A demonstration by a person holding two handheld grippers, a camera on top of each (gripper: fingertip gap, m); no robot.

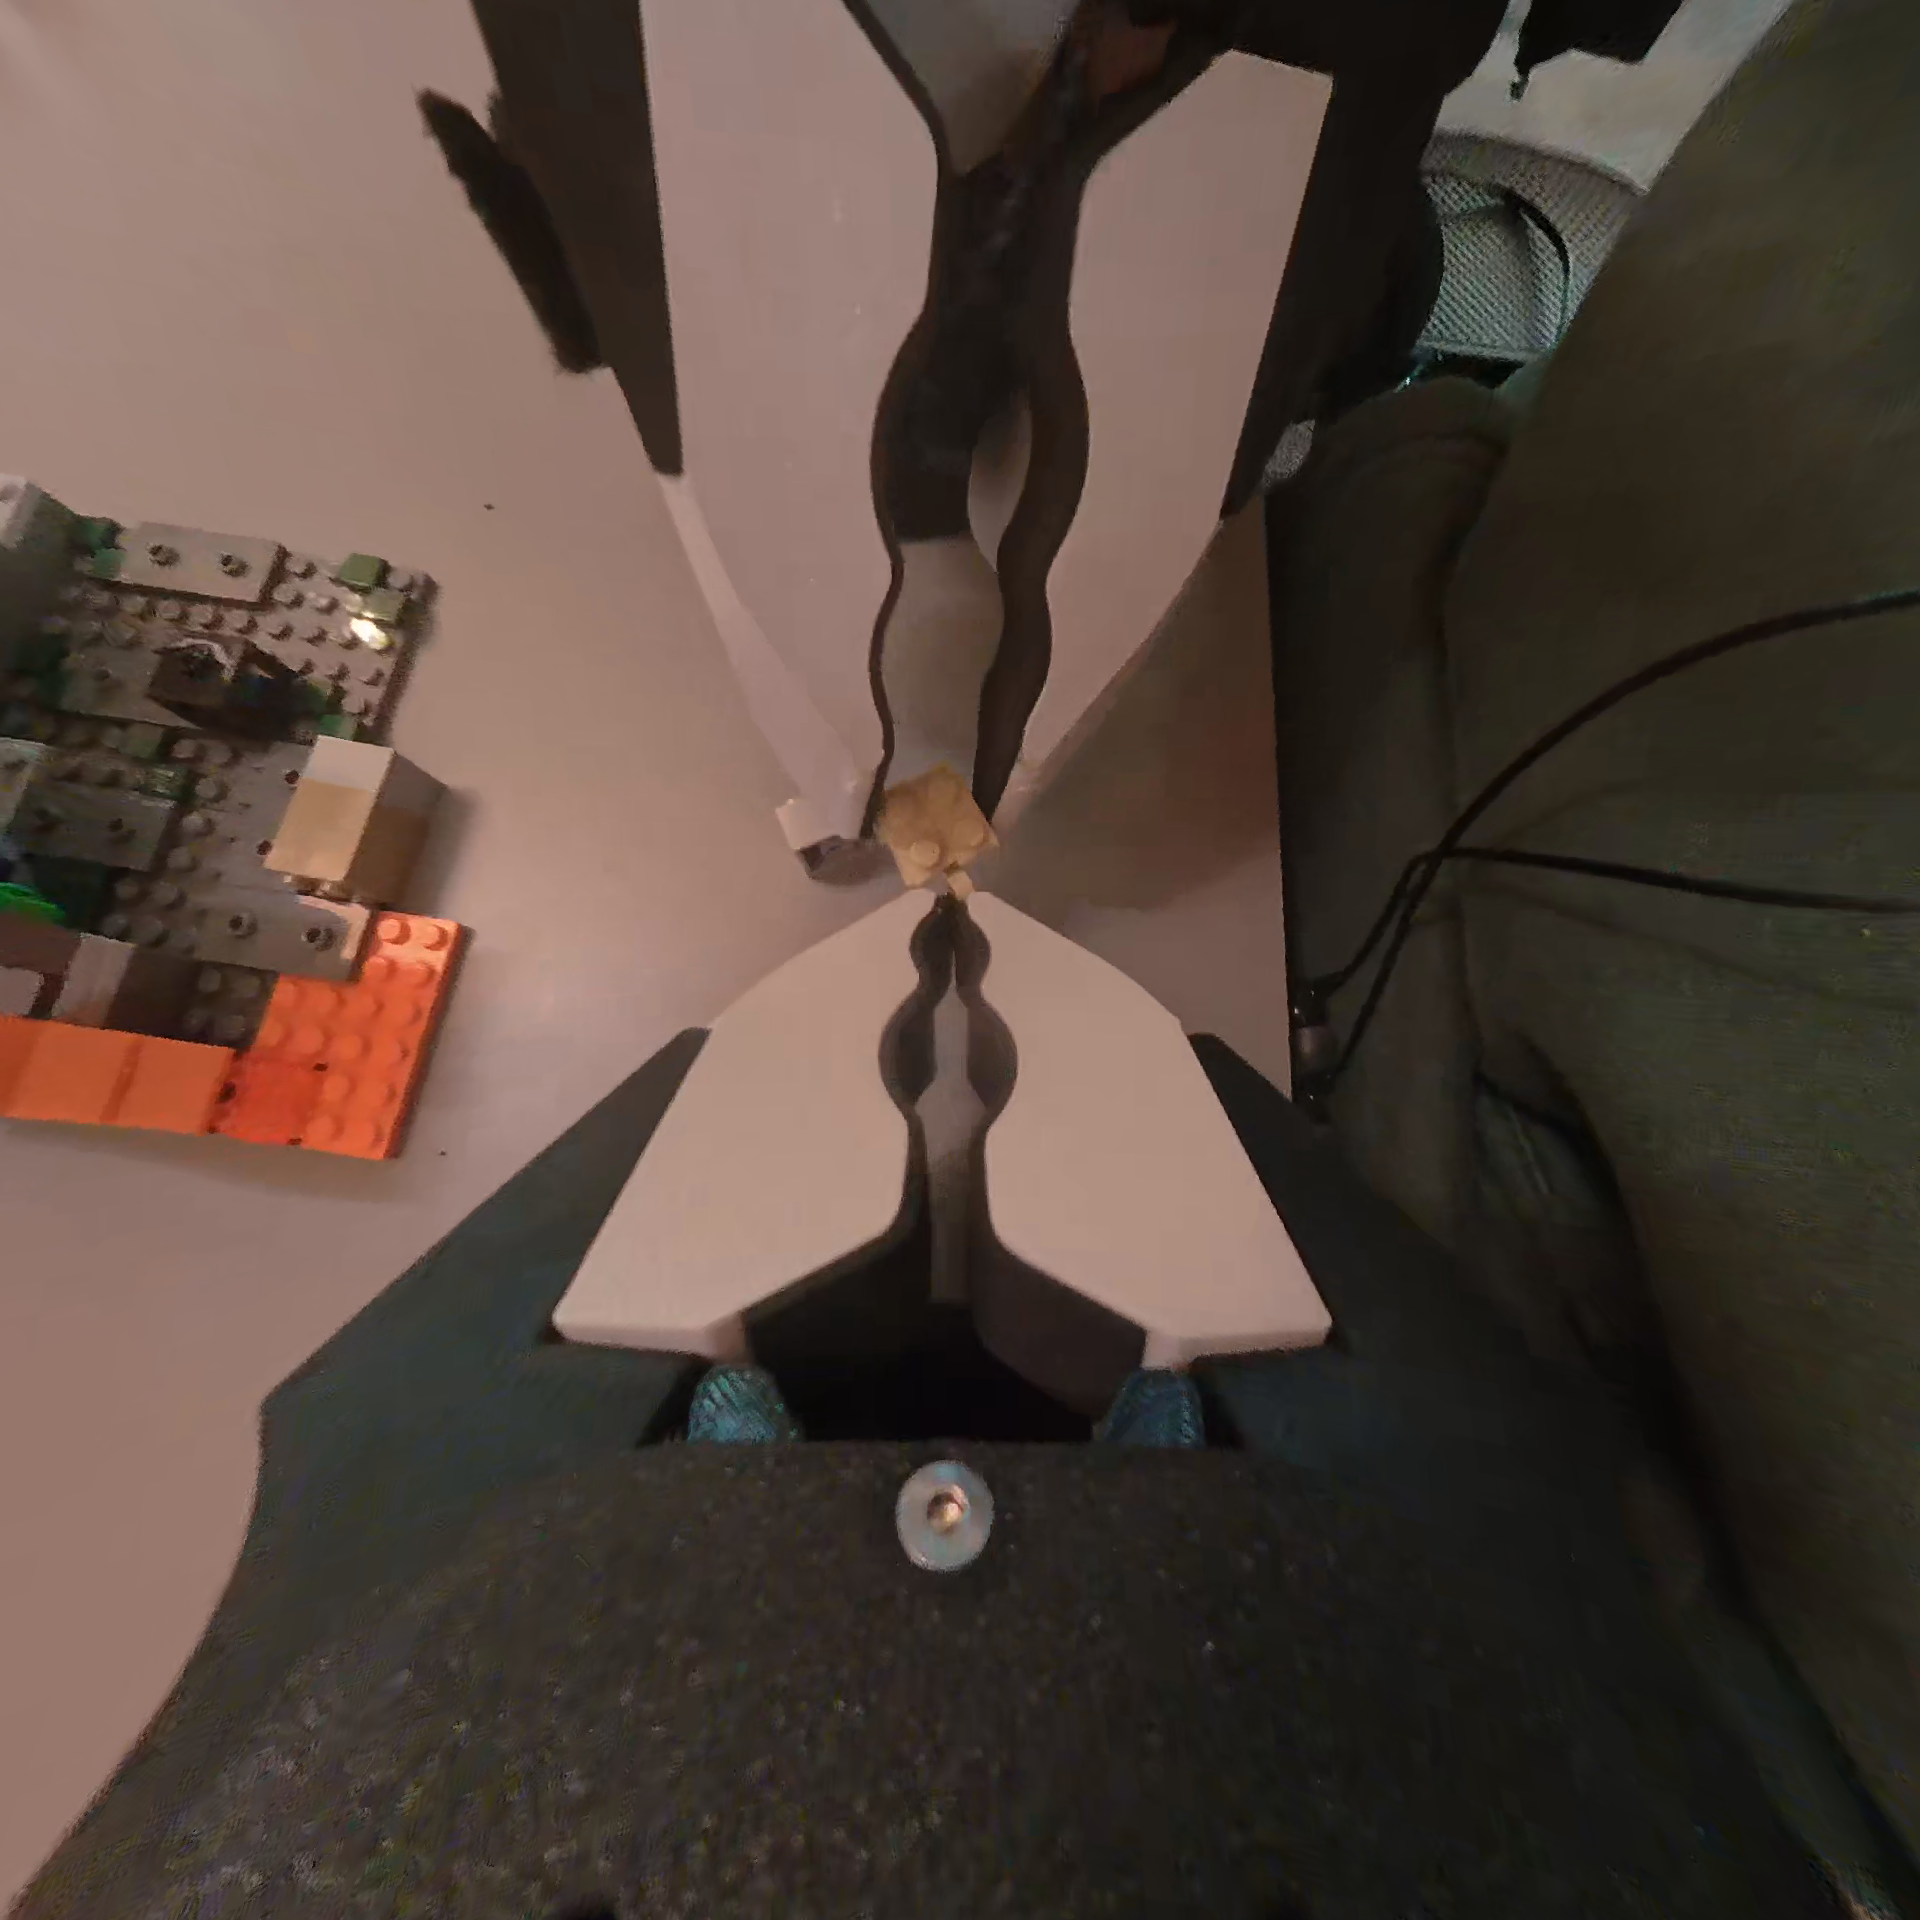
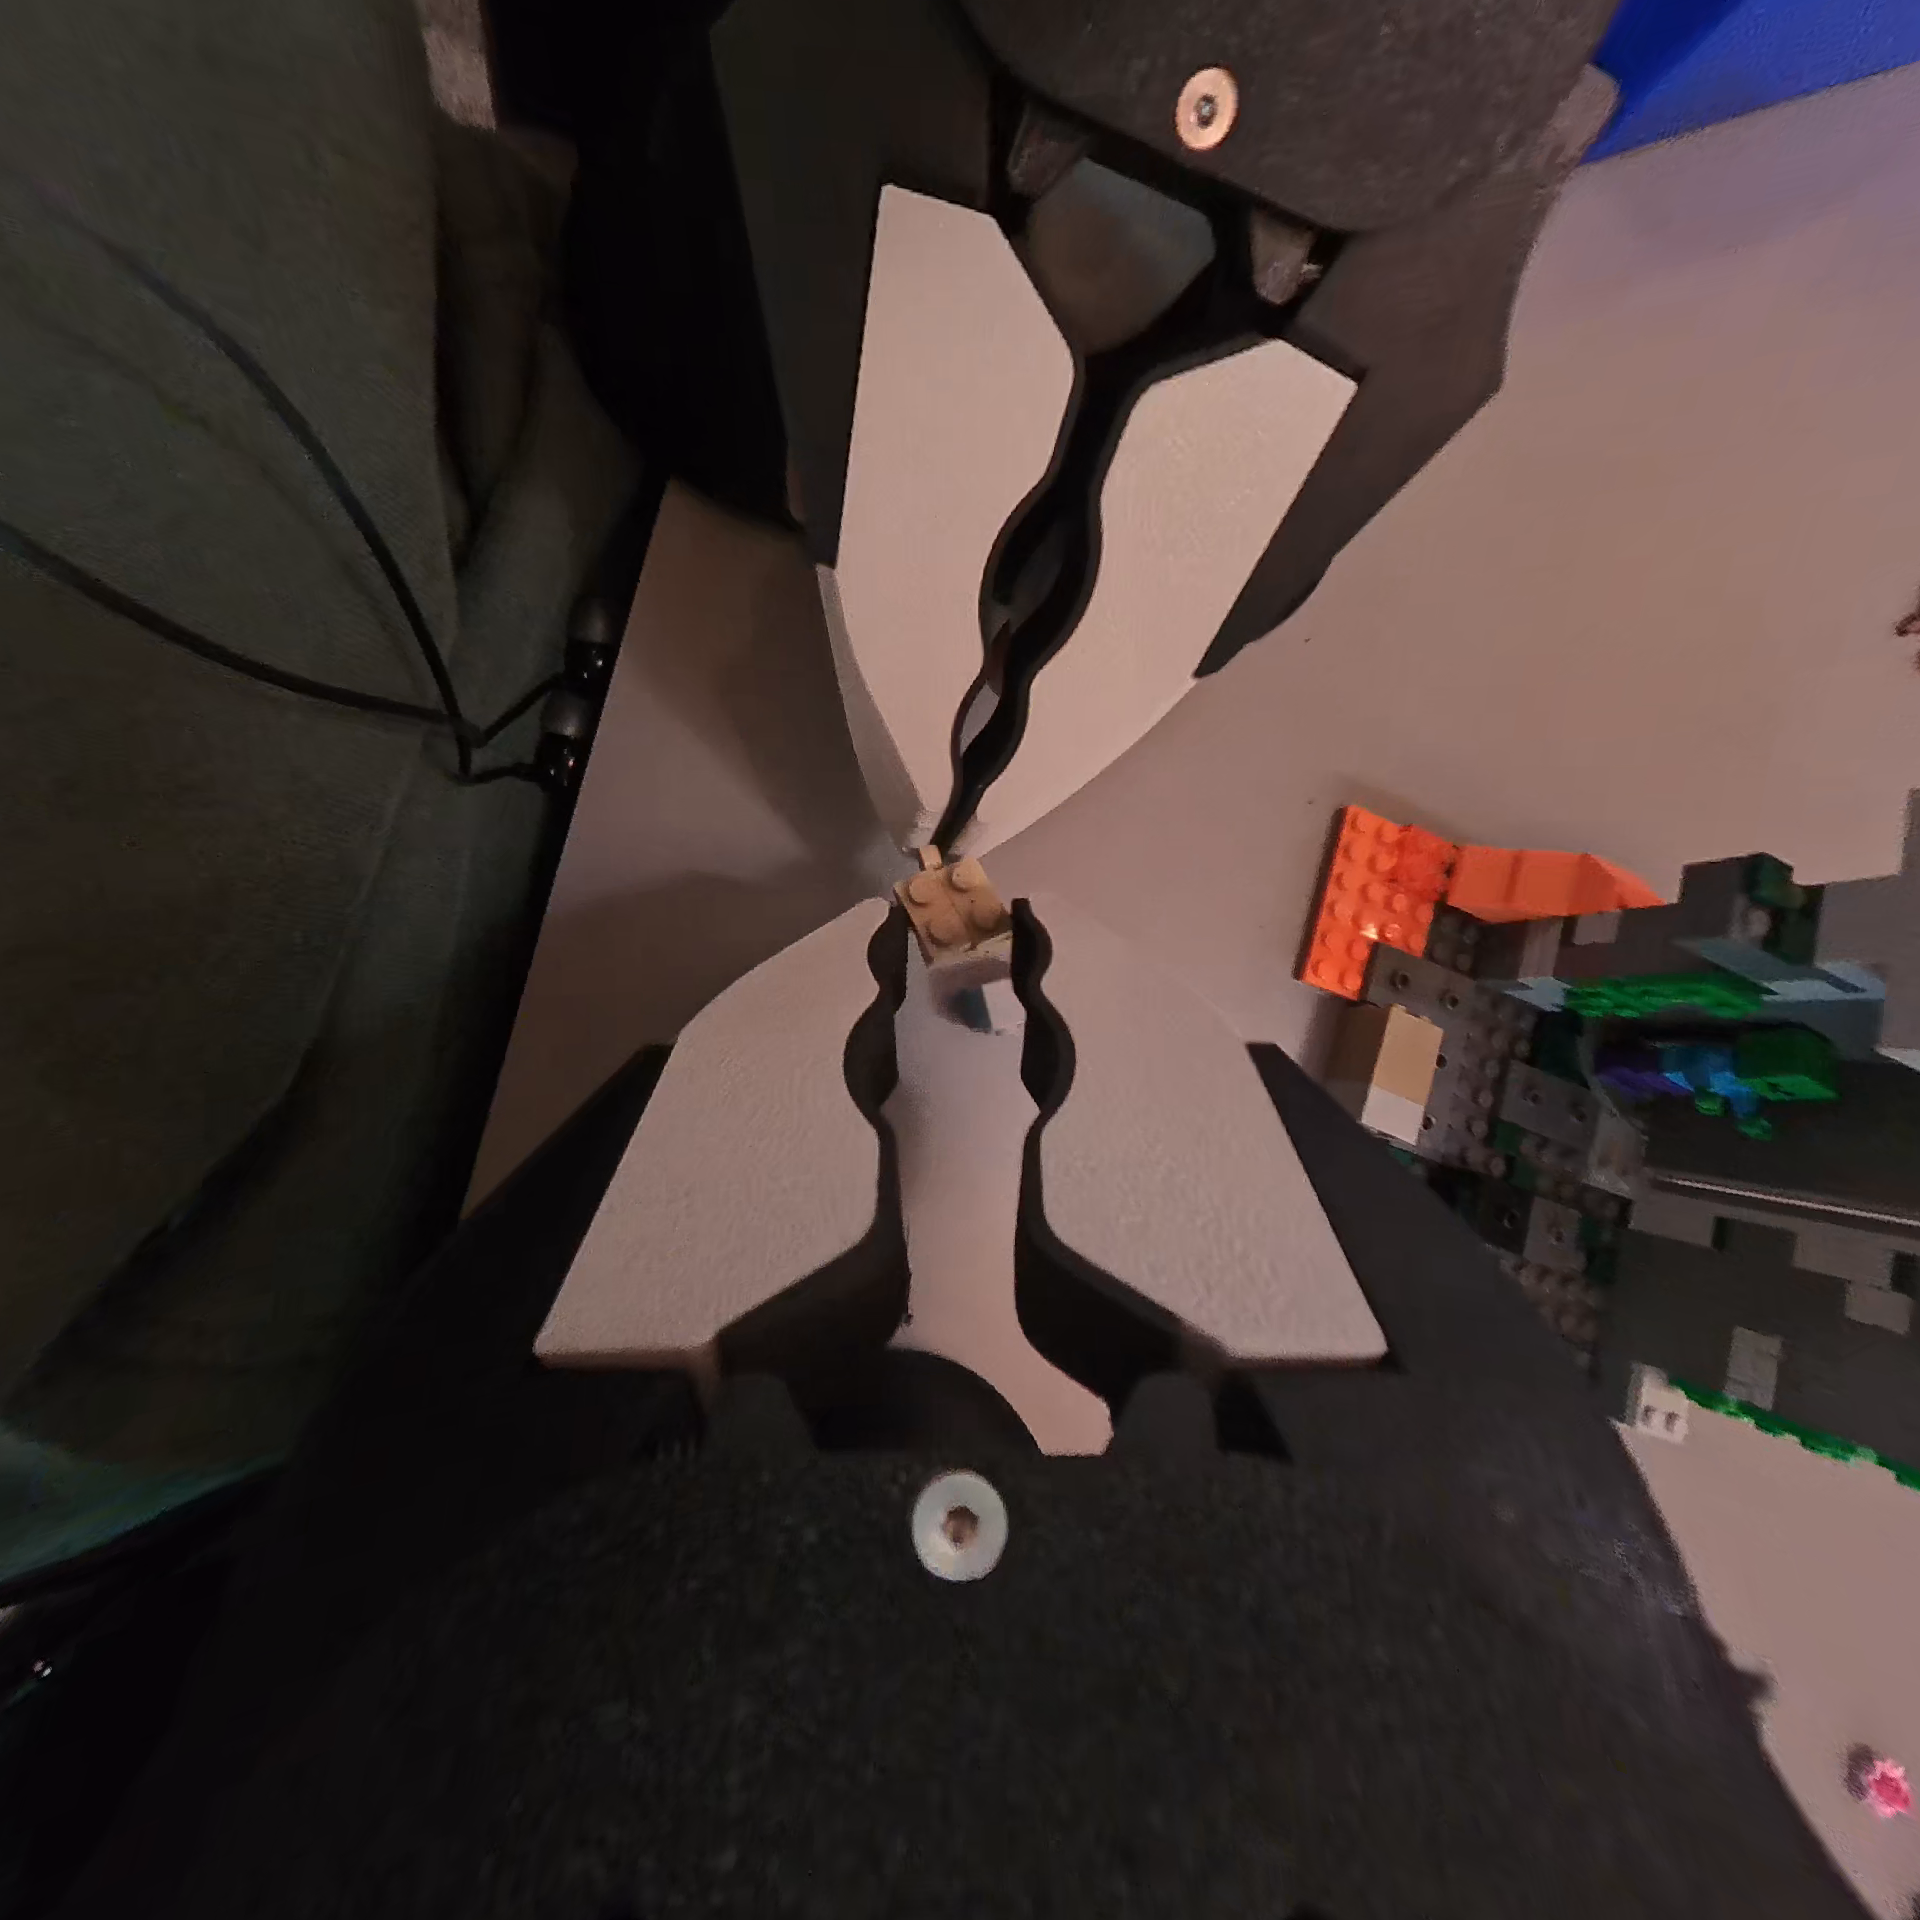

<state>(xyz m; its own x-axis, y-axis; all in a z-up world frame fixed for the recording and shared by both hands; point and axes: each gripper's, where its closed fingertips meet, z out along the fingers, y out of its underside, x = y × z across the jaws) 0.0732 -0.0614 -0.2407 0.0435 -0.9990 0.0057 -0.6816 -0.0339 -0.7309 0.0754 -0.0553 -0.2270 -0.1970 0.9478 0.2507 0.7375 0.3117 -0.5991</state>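
My two grippers meet tip to tip above a white table (image 1: 260,312). My right gripper (image 2: 956,920) is shut on a small tan studded brick (image 2: 951,899) that sits on a grey piece (image 2: 971,982). In the left wrist view this gripper (image 1: 935,805) comes in from the top with the tan brick (image 1: 935,831) at its tips. My left gripper (image 1: 948,912) is shut, pinching a tiny tan piece (image 1: 962,883) that touches the brick's edge. In the right wrist view the left gripper (image 2: 938,840) comes down from the top.
A grey and green brick build (image 1: 208,727) with an orange plate (image 1: 343,1029) stands on the table, left in the left wrist view and right in the right wrist view (image 2: 1610,1091). A person's dark green clothing (image 1: 1662,935) and a black cable (image 1: 1558,857) lie past the table edge. My left and right fingertips are right by each other.
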